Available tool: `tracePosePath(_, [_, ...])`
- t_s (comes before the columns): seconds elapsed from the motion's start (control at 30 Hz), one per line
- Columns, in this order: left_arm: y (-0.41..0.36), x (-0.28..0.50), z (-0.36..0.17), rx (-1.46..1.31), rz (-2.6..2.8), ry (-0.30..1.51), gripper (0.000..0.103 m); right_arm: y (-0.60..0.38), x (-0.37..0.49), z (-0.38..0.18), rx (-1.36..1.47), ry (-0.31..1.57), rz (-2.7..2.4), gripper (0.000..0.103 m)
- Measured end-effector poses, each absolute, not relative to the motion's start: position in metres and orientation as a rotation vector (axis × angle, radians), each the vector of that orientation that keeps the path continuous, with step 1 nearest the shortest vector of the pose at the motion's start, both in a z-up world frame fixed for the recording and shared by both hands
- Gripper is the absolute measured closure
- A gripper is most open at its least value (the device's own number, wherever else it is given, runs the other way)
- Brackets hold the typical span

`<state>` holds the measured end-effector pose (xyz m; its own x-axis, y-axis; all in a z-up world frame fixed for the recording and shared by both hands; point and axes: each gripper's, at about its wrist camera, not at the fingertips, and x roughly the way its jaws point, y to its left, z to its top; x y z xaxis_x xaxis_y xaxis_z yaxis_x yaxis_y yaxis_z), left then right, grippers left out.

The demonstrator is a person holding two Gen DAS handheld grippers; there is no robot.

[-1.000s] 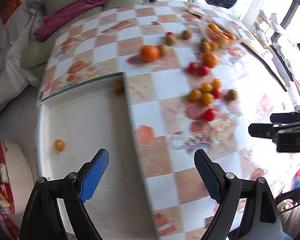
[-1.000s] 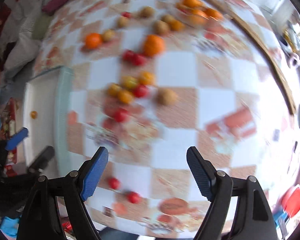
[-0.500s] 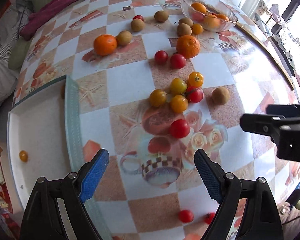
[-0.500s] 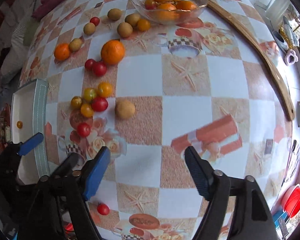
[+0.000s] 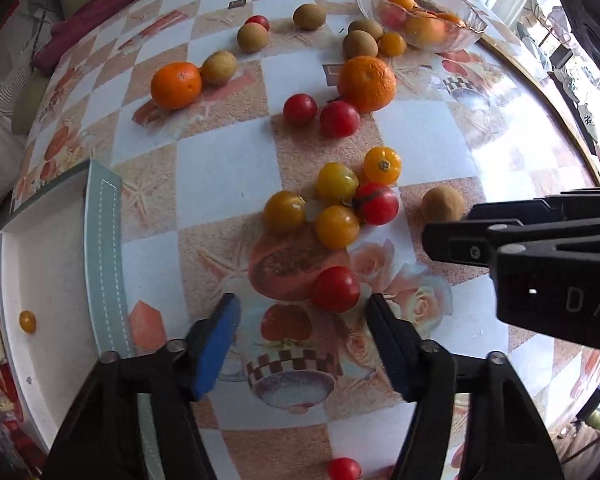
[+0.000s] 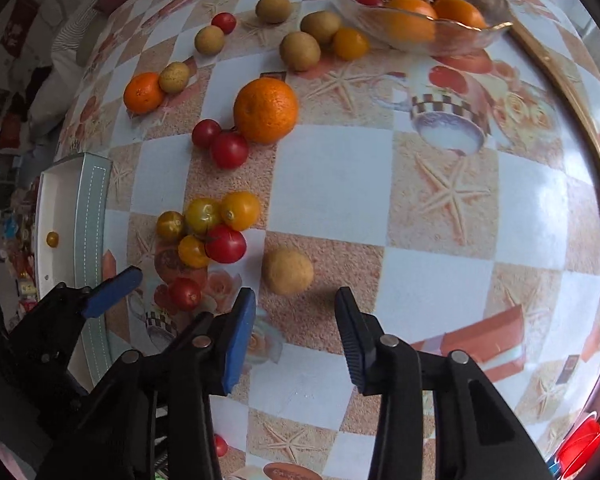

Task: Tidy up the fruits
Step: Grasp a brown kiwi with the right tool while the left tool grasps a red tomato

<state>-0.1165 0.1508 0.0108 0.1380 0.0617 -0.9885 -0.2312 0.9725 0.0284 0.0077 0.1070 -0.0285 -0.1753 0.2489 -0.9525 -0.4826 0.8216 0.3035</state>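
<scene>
Two hand-held grippers hang over a fruit-strewn worktop (image 6: 428,184) covered in a checked cloth printed with starfish and cups. The left gripper (image 5: 302,344), pointing almost straight down, has just been closing its jaws to a middling gap; nothing sits between its blue pads, though a red cherry tomato (image 5: 336,289) lies just beyond the fingertips, close to the right-hand one. The right gripper (image 6: 296,336), tilted steeply down, has also just been narrowing; its jaws stand apart with only cloth between them, and a round tan fruit (image 6: 287,272) rests on the worktop just past the tips. In the left wrist view the right gripper's black body crosses the frame edge beside that same tan fruit (image 5: 443,204).

Beyond these lies a tight cluster of four yellow tomatoes (image 5: 336,184) and one red tomato (image 5: 377,204), touching one another. To the left, at the worktop's edge, a white tray with a pale green rim (image 5: 102,248) holds a single small yellow tomato (image 5: 27,321). Farther on, two red tomatoes (image 6: 229,150) sit side by side against a large orange (image 6: 265,110); a smaller orange (image 6: 143,93) touches a brownish fruit (image 6: 174,77) to the left. More brown fruits (image 6: 300,51) lie scattered beyond. At the far edge, a glass bowl (image 6: 476,34) holds oranges and small tomatoes.
</scene>
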Motion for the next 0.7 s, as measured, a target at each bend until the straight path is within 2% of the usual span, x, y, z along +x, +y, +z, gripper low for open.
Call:
tracePosePath(0.1, [0.148,-0.115,0.011,-0.146,0.214,1.415,0.042,0.111,0.010,-0.030,-0.181,1.618,0.663,0.066])
tracePosePath(0.13, [0.147,-0.114,0.011,-0.151,0.207,1.413,0.047,0.113,0.011,-0.030,-0.184,1.615,0.660,0.072])
tracePosePath(0.2, [0.144,-0.112,0.012,-0.146,0.202,1.407,0.052,0.120,0.010,-0.032,-0.198,1.611,0.649,0.075])
tracePosePath(0.27, [0.141,-0.107,0.013,-0.144,0.187,1.400,0.069,0.122,0.009,-0.031,-0.206,1.605,0.647,0.075])
tracePosePath(0.33, [0.141,-0.105,0.014,-0.145,0.172,1.406,0.079,0.120,0.008,-0.030,-0.210,1.596,0.635,0.075])
tracePosePath(0.7, [0.157,-0.115,0.045,-0.260,0.127,1.359,0.079,0.084,-0.014,-0.005,-0.124,1.597,0.608,0.075])
